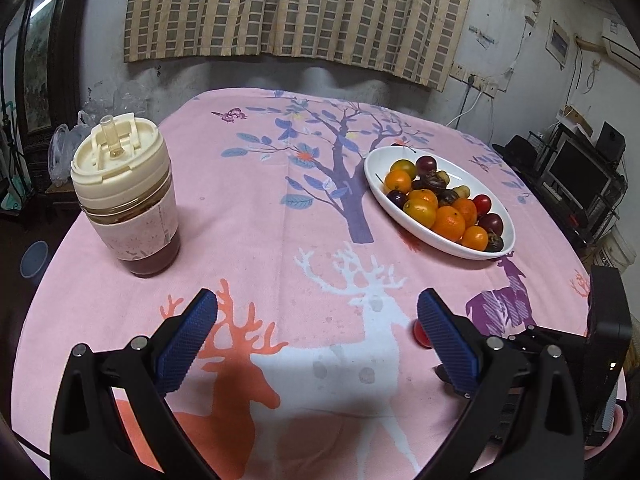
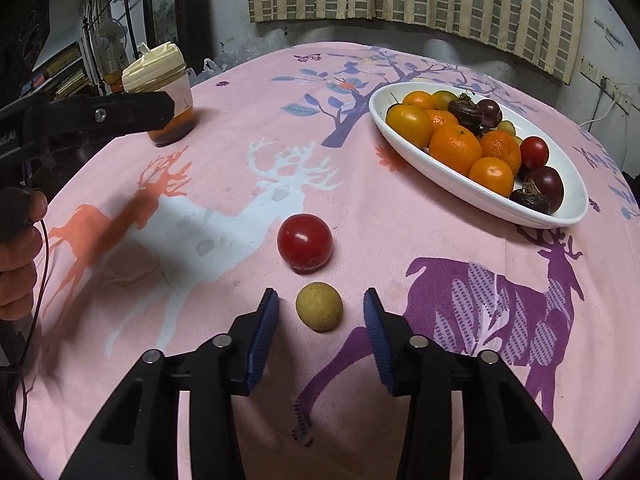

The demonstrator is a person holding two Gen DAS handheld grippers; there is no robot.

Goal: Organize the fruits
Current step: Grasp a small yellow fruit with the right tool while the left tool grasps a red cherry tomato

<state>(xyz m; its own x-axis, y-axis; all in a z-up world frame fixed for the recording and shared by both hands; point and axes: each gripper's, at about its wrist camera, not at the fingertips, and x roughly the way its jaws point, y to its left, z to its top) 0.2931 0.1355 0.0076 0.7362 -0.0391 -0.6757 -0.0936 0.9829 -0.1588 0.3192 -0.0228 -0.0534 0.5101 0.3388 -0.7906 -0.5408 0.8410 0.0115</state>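
Note:
A small yellow-green round fruit (image 2: 319, 307) lies on the pink tablecloth between the blue pads of my right gripper (image 2: 321, 298). There is a gap on each side of it, so that gripper is open. Just beyond it sits a red cherry tomato (image 2: 305, 242), which in the left wrist view peeks out behind the right finger as the same red tomato (image 1: 419, 334). My left gripper (image 1: 316, 304) hovers low over the white deer print, open and holding nothing. A white oval plate (image 2: 480, 200) heaped with oranges, tomatoes and dark fruits stands at the far right, and the plate (image 1: 382, 160) also shows in the left wrist view.
A cream-lidded cup (image 1: 124, 196) with dark drink stands at the far left of the table; the cup (image 2: 160, 88) also shows in the right wrist view. A person's hand (image 2: 20, 248) holds the left tool at the left edge. The right tool's black body (image 1: 608, 320) is close beside my left gripper.

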